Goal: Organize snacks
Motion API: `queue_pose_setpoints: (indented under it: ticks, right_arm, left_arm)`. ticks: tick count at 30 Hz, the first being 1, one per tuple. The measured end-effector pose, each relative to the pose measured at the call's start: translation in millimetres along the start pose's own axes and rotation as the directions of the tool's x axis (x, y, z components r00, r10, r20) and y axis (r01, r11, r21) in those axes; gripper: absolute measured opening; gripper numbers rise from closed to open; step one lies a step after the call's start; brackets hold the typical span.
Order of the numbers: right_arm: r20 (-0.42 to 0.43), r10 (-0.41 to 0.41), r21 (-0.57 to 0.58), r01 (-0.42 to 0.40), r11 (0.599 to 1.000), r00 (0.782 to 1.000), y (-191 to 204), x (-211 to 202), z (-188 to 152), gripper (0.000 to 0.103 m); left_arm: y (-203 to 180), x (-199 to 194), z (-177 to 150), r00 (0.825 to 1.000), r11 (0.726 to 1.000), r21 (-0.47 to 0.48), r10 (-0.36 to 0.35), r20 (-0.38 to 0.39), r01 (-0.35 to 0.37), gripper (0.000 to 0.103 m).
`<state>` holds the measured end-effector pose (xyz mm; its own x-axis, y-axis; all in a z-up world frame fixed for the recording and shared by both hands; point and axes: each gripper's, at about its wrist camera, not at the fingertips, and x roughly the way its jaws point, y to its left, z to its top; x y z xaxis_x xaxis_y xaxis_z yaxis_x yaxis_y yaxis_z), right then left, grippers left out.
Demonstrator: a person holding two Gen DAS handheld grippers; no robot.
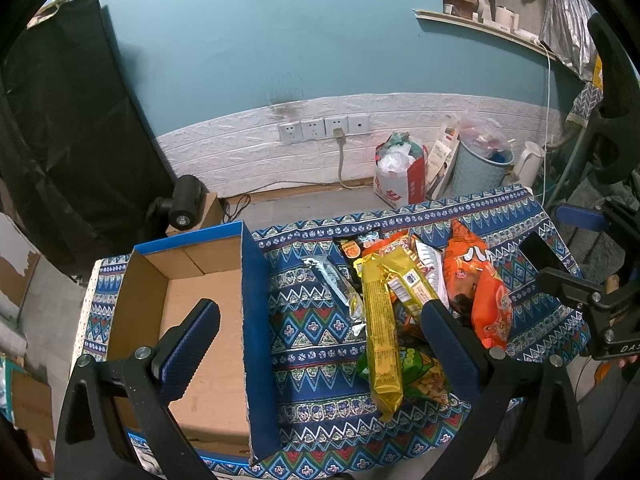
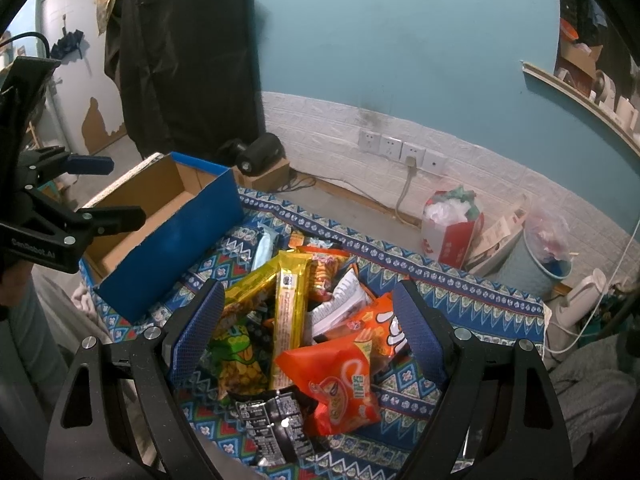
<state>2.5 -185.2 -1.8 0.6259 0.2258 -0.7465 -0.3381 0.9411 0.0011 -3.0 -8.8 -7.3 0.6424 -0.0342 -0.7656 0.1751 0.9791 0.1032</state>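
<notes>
A heap of snack packets lies on a blue patterned cloth point(image 1: 312, 336). It holds a long yellow bar point(image 1: 382, 332) point(image 2: 290, 316), an orange chip bag point(image 1: 478, 284) point(image 2: 340, 384), a green corn snack bag point(image 1: 416, 372) point(image 2: 236, 356), a silver wrapper point(image 1: 332, 284) and a black packet point(image 2: 276, 424). An open cardboard box point(image 1: 208, 320) point(image 2: 160, 200) with blue outer walls stands left of the heap, nothing inside it. My left gripper point(image 1: 320, 316) is open, straddling the box's right wall. My right gripper point(image 2: 308, 316) hangs open above the heap. The right gripper's fingers point(image 1: 572, 280) show at the left view's right edge.
The table ends at the cloth's far edge; beyond it are the floor, wall sockets point(image 1: 324, 128), a red-and-white bag point(image 1: 400, 172), a blue bin point(image 1: 480, 164) and a white kettle point(image 1: 528, 164). A black cover point(image 1: 60, 120) hangs at the left. A black device sits on a small box point(image 2: 260, 156).
</notes>
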Motion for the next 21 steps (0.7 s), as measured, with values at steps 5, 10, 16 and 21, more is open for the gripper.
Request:
queue_pose_setpoints:
  ticks: [5, 10, 16, 21]
  right_arm:
    - [-0.004, -0.001, -0.001, 0.001, 1.0, 1.0, 1, 1, 0, 0.084]
    - [-0.023, -0.002, -0.006, 0.001, 1.0, 1.0, 2, 5, -2, 0.084]
    - [-0.056, -0.004, 0.004, 0.004, 1.0, 0.998, -5, 12, -6, 0.084]
    - [-0.12, -0.023, 0.037, 0.028, 0.999, 0.993, -19, 28, -16, 0.084]
  left_arm:
    - [-1, 1, 0, 1.0, 1.0, 0.002, -0.001, -0.004, 0.001, 0.102]
    - [-3, 4, 1, 1.0, 1.0, 0.012, 0.0, -0.008, 0.0, 0.102]
    - [-6, 18, -3, 0.999, 1.0, 0.016, -0.021, -0.045, 0.022, 0.102]
    - [-9, 43, -10, 0.993, 0.999, 0.018, -0.046, -0.111, 0.049, 0.102]
